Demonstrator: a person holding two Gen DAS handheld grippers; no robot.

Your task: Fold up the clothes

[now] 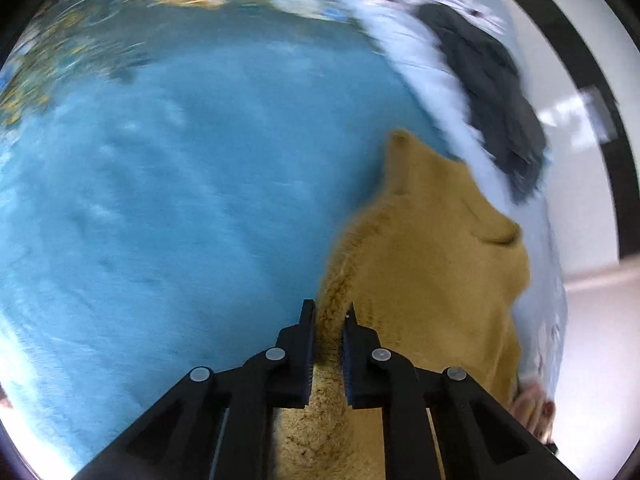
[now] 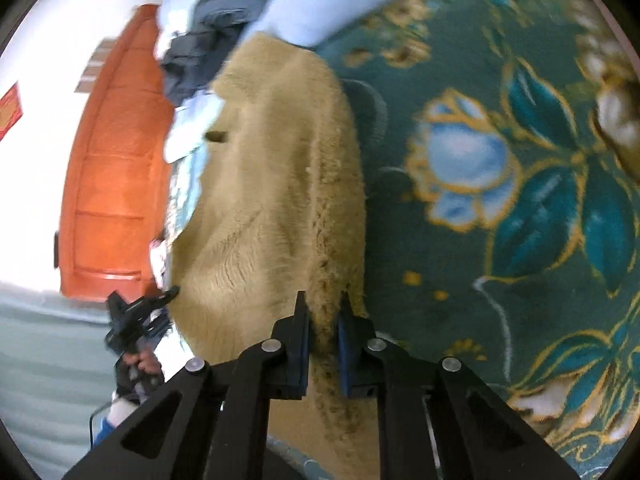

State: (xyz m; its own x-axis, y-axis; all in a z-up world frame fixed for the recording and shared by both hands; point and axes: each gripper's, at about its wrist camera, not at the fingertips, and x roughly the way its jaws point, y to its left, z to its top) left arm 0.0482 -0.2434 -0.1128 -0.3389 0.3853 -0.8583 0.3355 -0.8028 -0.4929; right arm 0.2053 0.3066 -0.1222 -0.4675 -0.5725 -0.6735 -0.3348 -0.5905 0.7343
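Left gripper (image 1: 329, 316): clenched on the fuzzy hem of the tan garment (image 1: 432, 256).
Right gripper (image 2: 323, 308): pinching another stretch of that hem.
Tan garment: stretches ahead toward the blanket's (image 1: 168, 184) pale-blue edge.
Dark clothes (image 1: 492, 92): beyond, on that edge.

Both views motion-blurred. Tan fleece garment (image 1: 432, 264): lower part cut off by bottom frame edge and hidden behind the left gripper (image 1: 329, 320); the pinched fold is covered by the pads. Same in the right wrist view: the right gripper (image 2: 323, 312) covers the garment's near edge. Dark clothes (image 1: 492, 92) by the pale blue bedding (image 1: 416, 52): smeared, kind cannot be told. Hand (image 2: 140, 364) at lower left: small, partly hidden. Bed cover's (image 1: 168, 184) edges run out of frame.
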